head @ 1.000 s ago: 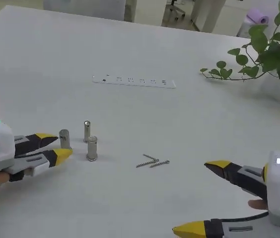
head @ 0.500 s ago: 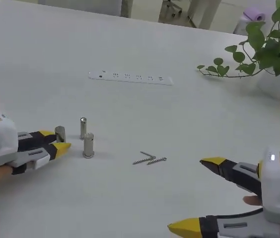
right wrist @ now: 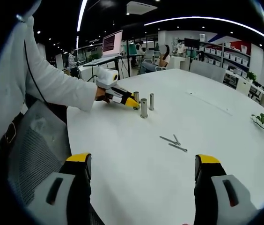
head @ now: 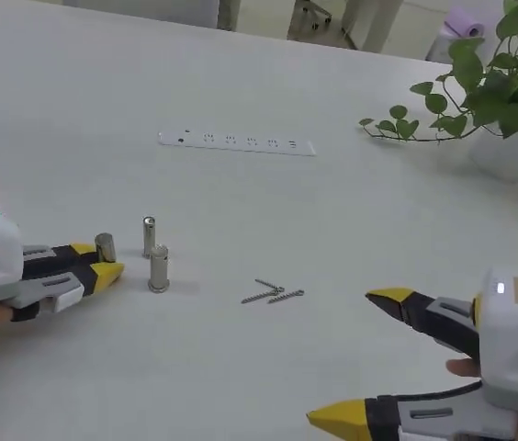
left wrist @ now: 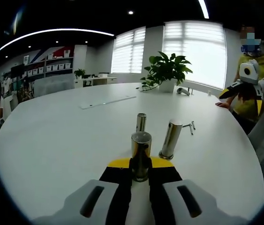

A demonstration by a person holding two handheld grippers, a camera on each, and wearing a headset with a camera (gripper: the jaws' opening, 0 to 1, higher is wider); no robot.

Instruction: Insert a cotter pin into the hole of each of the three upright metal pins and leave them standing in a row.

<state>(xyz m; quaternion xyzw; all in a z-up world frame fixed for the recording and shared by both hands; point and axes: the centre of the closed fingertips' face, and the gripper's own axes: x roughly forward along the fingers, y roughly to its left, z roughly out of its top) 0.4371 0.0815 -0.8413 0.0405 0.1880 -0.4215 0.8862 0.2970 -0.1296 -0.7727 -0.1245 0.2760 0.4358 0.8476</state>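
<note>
Narrowed since a second ago, the jaws of the left gripper (head: 100,260) now clamp the leftmost metal pin (head: 105,248), which stands upright with its foot hidden between them. Two more metal pins (head: 159,268) stand upright just beside it on the white table (head: 75,110). Further right, well apart, the cotter pins (head: 273,294) lie flat and crossing, their count unclear. Nearer the person, the right gripper (head: 349,356) hangs wide open, grasping nothing, partly cut off.

Bare table (head: 332,230) lies open between cotter pins (head: 273,294) and right tool (head: 342,356).
</note>
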